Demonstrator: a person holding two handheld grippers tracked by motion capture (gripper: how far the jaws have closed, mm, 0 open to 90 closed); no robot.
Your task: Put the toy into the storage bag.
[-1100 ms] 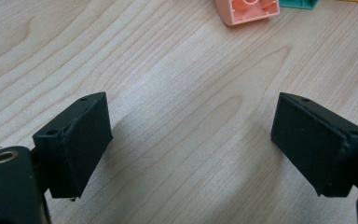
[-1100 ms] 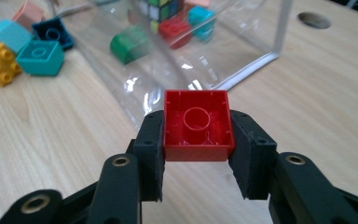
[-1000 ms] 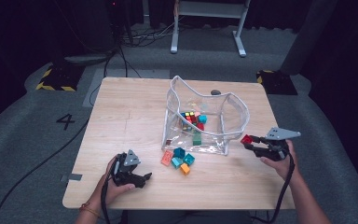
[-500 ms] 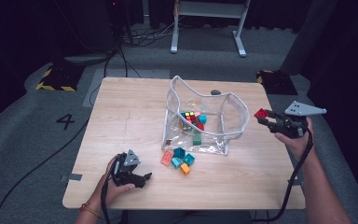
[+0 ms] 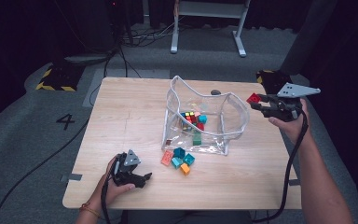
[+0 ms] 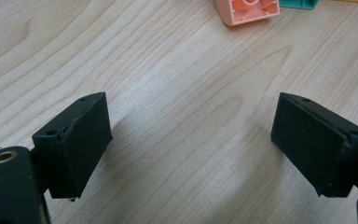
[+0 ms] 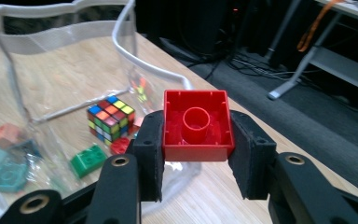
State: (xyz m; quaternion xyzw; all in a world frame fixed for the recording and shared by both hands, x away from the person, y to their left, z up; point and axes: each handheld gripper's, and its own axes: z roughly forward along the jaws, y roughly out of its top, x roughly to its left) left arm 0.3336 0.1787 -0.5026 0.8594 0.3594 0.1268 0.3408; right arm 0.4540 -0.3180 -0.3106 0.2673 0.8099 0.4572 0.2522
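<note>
The right gripper squeezes a small red plastic building block between its two black pads. The block's hollow side with a round tube in the middle faces the camera on that gripper. From the high view, the right gripper is up in the air by the right edge of the table, and the red block sticks out at its tip. It is just to the right of the top rim of the clear plastic bag with a white edge, close to it but not over the opening.

The bag stands open in the middle of the light wooden table. Inside it lie a cube puzzle with many colours, a green block and another small red piece. In the high view, the puzzle cube sits near the back of the bag.

Just in front of the bag, on the bare table, is a little heap of blocks: a pink block, some teal blocks and an orange block.

The left gripper rests low near the front left of the table, well apart from the bag. Its jaws stand wide apart with nothing between them but wood. In the left gripper view, the pink block lies a little way ahead of the jaws, with a teal one beside it.
</note>
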